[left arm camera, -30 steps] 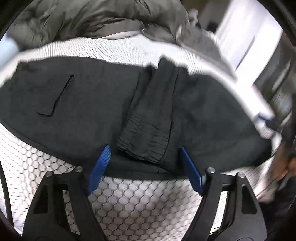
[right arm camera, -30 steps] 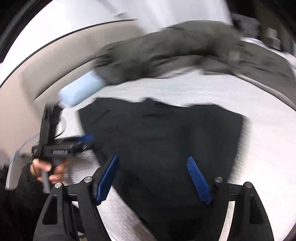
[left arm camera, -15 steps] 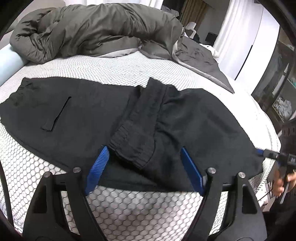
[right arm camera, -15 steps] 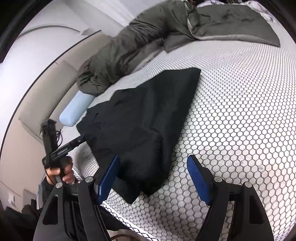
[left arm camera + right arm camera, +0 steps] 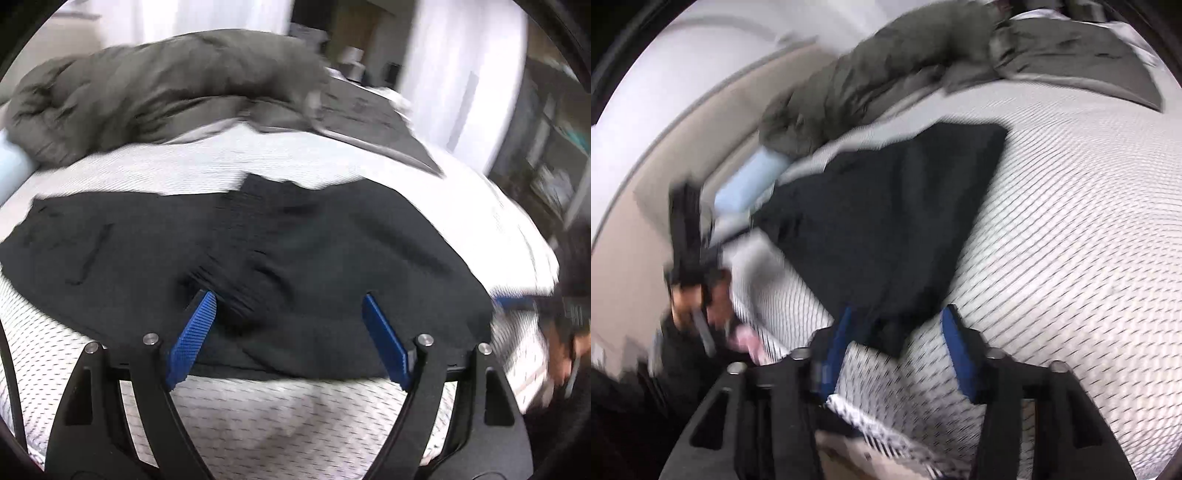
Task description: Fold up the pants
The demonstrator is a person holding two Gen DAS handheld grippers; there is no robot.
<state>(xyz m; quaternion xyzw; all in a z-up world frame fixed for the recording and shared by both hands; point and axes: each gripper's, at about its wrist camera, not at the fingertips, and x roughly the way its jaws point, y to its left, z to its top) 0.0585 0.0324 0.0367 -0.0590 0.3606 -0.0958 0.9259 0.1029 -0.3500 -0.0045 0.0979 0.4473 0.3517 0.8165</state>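
We are looking at black pants lying spread across a white mesh-patterned bed, filling the middle of the left wrist view from 9 to 3 o'clock, with one cuffed leg folded back over the middle. In the right wrist view the pants are running from the centre up toward 1 o'clock, their near corner reaching down to 6 o'clock. Our left gripper is hanging over the near edge with its jaws wide apart, the cuff showing between them but unpinched. Our right gripper is closing its jaws, the pants' corner sitting between the blue pads, which are not yet pressing it. A grey duvet is piling up at 12 o'clock, and a pale blue pillow is lying at 10 o'clock. Both views are blurred.
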